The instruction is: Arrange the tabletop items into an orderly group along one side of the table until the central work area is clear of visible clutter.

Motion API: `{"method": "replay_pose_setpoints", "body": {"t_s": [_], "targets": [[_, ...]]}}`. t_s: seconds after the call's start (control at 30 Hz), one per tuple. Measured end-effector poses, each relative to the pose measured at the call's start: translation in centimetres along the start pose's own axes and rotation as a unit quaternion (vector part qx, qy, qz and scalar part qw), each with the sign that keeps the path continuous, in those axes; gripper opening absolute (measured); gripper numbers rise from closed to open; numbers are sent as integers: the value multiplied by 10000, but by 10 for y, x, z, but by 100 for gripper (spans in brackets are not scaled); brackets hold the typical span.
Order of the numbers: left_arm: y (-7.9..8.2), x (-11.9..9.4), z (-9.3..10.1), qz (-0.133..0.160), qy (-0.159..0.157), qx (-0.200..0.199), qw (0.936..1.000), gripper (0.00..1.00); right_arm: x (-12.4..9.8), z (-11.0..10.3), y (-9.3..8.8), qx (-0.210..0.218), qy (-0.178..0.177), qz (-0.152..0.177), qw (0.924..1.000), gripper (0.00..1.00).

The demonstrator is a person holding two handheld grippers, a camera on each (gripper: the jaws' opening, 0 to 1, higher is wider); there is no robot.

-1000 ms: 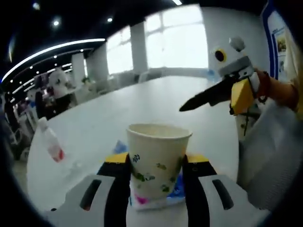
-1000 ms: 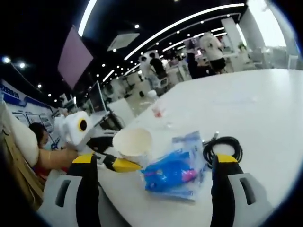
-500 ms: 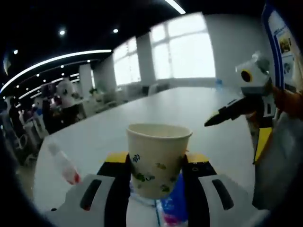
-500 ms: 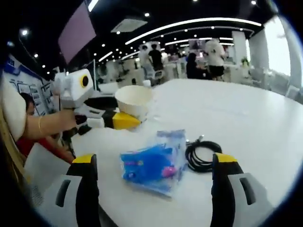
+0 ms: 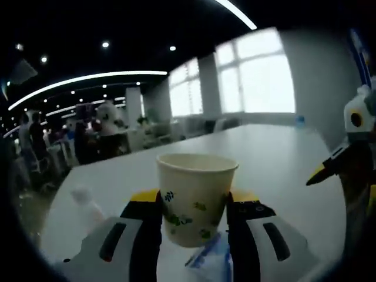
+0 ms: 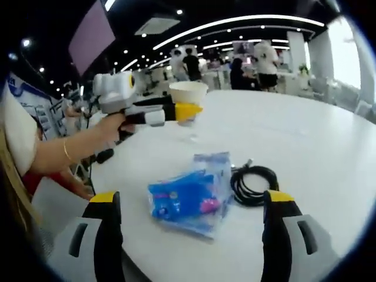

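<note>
Two grippers, one load: the left gripper point(image 6: 176, 111) clamps the upright paper cup point(image 5: 195, 197) between its jaws, held up above the white table point(image 6: 305, 135). The right gripper point(image 6: 191, 235), jaws spread wide and empty, faces the blue packet point(image 6: 185, 200) lying straight ahead between them, with the coiled black cable point(image 6: 254, 185) touching the packet's right edge. The right gripper is judged the nearer for both.

Bright windows point(image 5: 267, 73), curved ceiling light strips point(image 6: 235, 23), and people standing beyond the white table point(image 6: 317, 135).
</note>
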State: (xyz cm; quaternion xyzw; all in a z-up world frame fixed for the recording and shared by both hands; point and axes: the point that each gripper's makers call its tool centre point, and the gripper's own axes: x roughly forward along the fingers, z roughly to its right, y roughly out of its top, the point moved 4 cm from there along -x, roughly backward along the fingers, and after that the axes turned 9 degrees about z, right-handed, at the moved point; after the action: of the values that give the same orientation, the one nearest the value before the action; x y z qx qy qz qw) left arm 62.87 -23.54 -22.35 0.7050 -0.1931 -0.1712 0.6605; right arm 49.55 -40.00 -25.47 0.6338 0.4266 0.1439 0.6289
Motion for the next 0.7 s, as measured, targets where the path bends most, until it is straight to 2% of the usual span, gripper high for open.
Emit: {"method": "replay_pose_setpoints", "body": {"t_s": [0.23, 0.37, 0.47, 0.6, 0.7], "targets": [[-15, 18, -17, 21, 337, -92, 9994, 40, -2, 9, -2, 114, -150, 5, 9998, 100], [-19, 24, -29, 224, 602, -198, 9977, 40, -2, 11, -5, 177, -187, -63, 9996, 100], [-25, 27, -35, 258, 743, -213, 9967, 41, -2, 12, -7, 184, -205, -110, 9996, 100], [-35, 31, -39, 346, 834, -301, 9955, 41, -2, 14, -9, 207, -240, -163, 9994, 100], [-44, 34, -41, 286, 915, -283, 9950, 41, -1, 13, -11, 279, -220, -171, 9992, 100]]}}
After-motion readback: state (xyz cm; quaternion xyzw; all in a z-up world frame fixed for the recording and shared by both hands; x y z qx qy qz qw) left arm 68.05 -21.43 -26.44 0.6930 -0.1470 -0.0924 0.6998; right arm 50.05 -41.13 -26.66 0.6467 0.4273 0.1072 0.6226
